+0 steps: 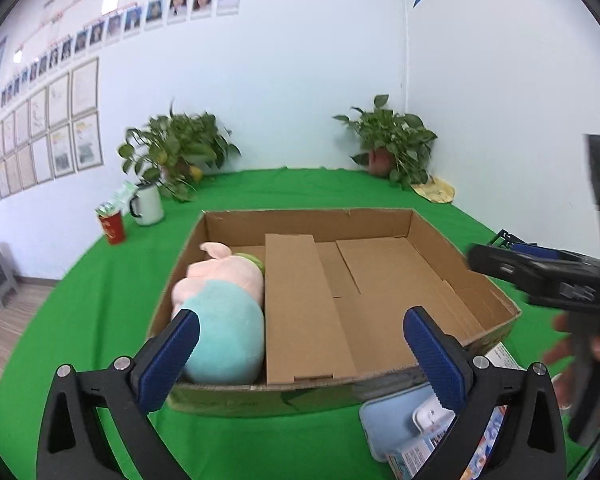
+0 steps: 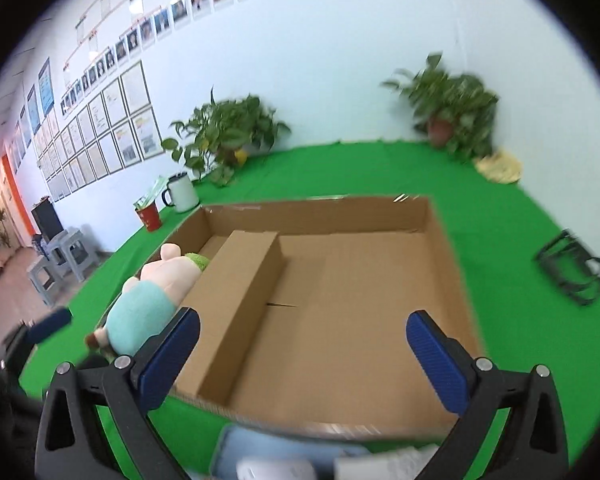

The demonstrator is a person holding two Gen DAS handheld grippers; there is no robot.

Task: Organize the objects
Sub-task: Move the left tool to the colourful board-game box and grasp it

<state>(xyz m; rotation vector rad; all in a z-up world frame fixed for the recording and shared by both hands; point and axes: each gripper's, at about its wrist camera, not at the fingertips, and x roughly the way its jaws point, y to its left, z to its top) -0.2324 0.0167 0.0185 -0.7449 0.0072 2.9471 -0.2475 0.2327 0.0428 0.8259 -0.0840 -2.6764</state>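
Two grippers hover at the near edge of the cardboard box (image 1: 380,280) — the left gripper (image 1: 300,356) and right gripper (image 2: 302,356), both spread wide and holding nothing. The plush pig (image 1: 220,312) lies in the box's left compartment, centre-left of frame, beside the cardboard divider (image 1: 300,312) — a pale-blue wipes pack (image 1: 400,428) sits lower right on the green cloth (image 1: 100,300).

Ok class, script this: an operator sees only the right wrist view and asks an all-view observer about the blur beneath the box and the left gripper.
Operator: What is the pale blur at my view's bottom edge?
Observer: A pale blue pack with a white flip lid, lying on the green cloth in front of the cardboard box.
Operator: Is the left gripper holding anything?
Observer: No, the left gripper is open and empty.
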